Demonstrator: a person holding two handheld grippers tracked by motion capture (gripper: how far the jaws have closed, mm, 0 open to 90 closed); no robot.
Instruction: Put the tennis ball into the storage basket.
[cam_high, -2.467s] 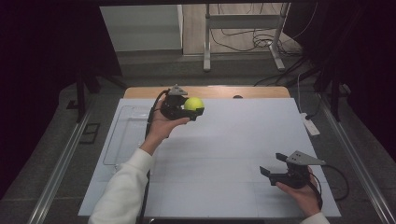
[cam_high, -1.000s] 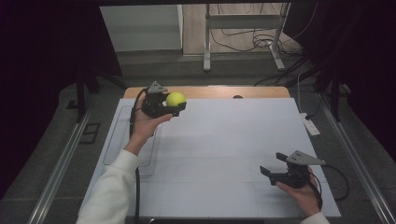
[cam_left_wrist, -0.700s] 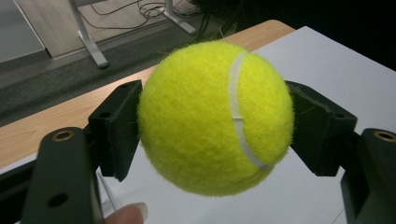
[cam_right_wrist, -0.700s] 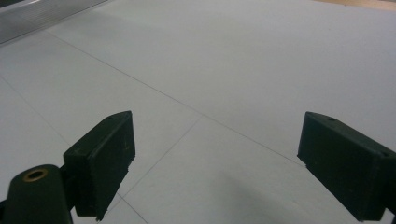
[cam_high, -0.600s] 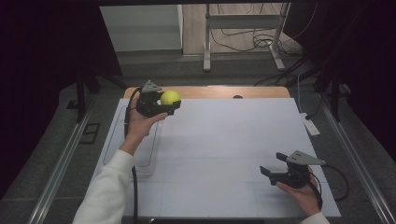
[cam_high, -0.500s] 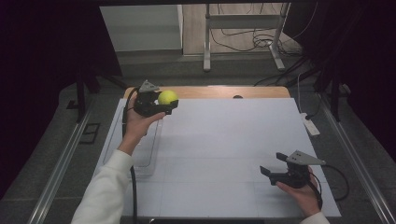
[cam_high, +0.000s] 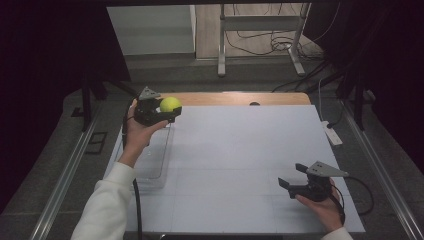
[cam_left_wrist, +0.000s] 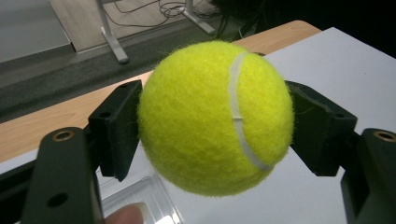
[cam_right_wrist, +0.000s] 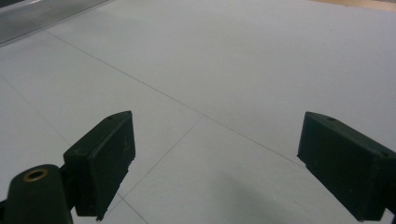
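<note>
A yellow tennis ball (cam_high: 170, 104) is held up in the air at the table's far left, above the far end of a clear plastic tray (cam_high: 150, 160). My left gripper (cam_high: 167, 111) is shut on it; in the left gripper view the ball (cam_left_wrist: 215, 116) sits squeezed between both black jaws. My right gripper (cam_high: 290, 182) rests low at the near right of the white table (cam_high: 240, 150), its jaws wide apart and nothing between them. The right gripper view looks along the gripper (cam_right_wrist: 215, 163) over bare white board.
The clear tray lies along the table's left edge under my left forearm. A wooden strip (cam_high: 235, 98) runs along the far edge. A white power strip (cam_high: 331, 134) lies off the right side. Metal rails flank the table.
My left gripper has carried the tennis ball leftward and slightly away, from over the far middle of the table to above the tray's far end. The right gripper has stayed put.
</note>
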